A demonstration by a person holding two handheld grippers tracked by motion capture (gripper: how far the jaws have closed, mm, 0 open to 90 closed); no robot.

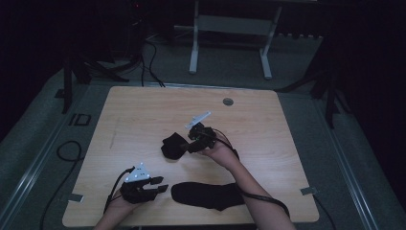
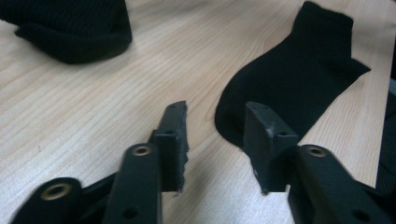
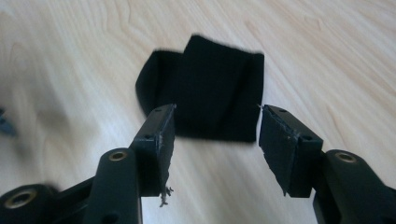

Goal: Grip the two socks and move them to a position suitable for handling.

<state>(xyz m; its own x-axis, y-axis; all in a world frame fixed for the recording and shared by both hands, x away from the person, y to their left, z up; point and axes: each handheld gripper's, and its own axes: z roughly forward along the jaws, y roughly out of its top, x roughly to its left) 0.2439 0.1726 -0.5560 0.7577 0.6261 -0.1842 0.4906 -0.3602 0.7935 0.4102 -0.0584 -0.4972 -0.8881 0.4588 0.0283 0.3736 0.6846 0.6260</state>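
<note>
With both grippers empty and parted, the right gripper (image 1: 188, 146) lines up on the folded black sock (image 1: 172, 146), needing a closing pinch, while the left gripper (image 1: 160, 184) waits beside the flat black sock (image 1: 208, 195).

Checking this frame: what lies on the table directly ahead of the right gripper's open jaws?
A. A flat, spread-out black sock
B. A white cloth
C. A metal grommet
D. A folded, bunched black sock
D: in the right gripper view the right gripper stands open with nothing between its jaws, and the folded black sock lies on the wooden table just beyond them.
</note>
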